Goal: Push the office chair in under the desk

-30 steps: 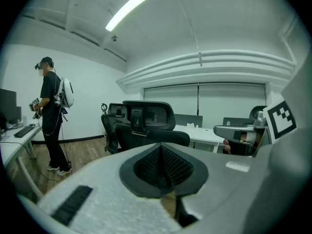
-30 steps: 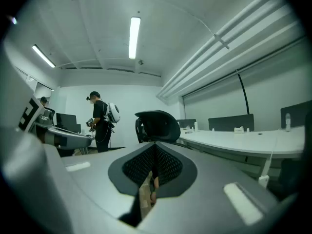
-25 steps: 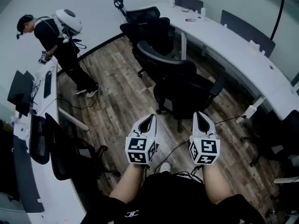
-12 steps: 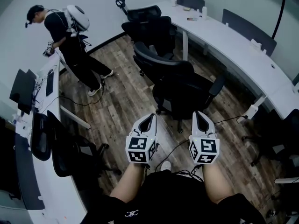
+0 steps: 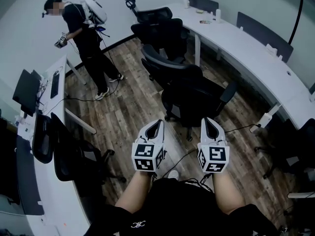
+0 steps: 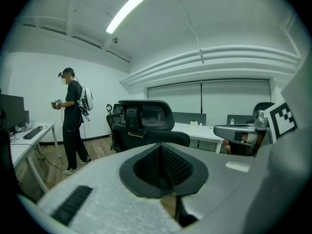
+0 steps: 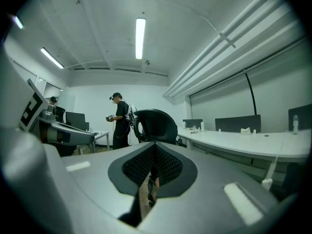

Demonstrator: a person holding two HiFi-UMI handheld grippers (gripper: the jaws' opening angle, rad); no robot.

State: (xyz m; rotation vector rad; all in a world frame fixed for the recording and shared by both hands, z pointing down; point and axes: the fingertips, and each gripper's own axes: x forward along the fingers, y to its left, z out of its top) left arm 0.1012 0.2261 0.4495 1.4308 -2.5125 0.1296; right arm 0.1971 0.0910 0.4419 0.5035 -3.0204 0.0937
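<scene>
A black office chair (image 5: 194, 95) stands away from the long white curved desk (image 5: 256, 58) at the right, its seat just ahead of my grippers. In the left gripper view the chair's (image 6: 146, 123) mesh headrest faces me. The right gripper view shows the chair (image 7: 155, 123) from behind. My left gripper (image 5: 154, 130) and right gripper (image 5: 212, 128) are held side by side, short of the chair, both shut with nothing between the jaws. Neither touches the chair.
More black chairs (image 5: 160, 26) crowd the far end of the desk. A person (image 5: 88, 38) with a backpack stands at the far left. A second white desk (image 5: 37, 132) with monitors and a chair (image 5: 69, 156) runs along the left. Cables lie on the wood floor (image 5: 123, 102).
The person at the far left has walked rightward and turned. My grippers and the chair have held their places.
</scene>
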